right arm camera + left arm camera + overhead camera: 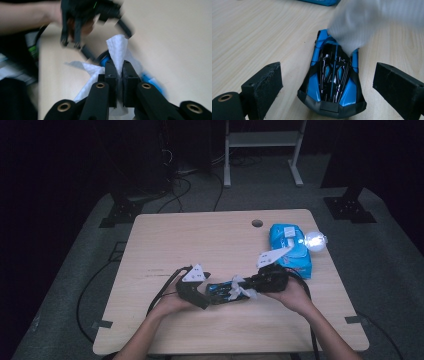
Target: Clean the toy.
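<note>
Down at the table's 6 o'clock edge, right gripper point(119, 72) pinches a white tissue point(117, 47) onto the blue toy car point(332, 77), left gripper point(327, 85) jaws wide around it, wiping looks barely underway.

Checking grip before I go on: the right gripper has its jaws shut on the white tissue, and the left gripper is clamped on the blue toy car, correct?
Not quite. The left gripper is open: in the left gripper view its jaws stand apart on either side of the blue toy car, not touching it. The right gripper does pinch the white tissue.

Lab: dark room, cables point(172, 190), bare table point(190, 240).
</note>
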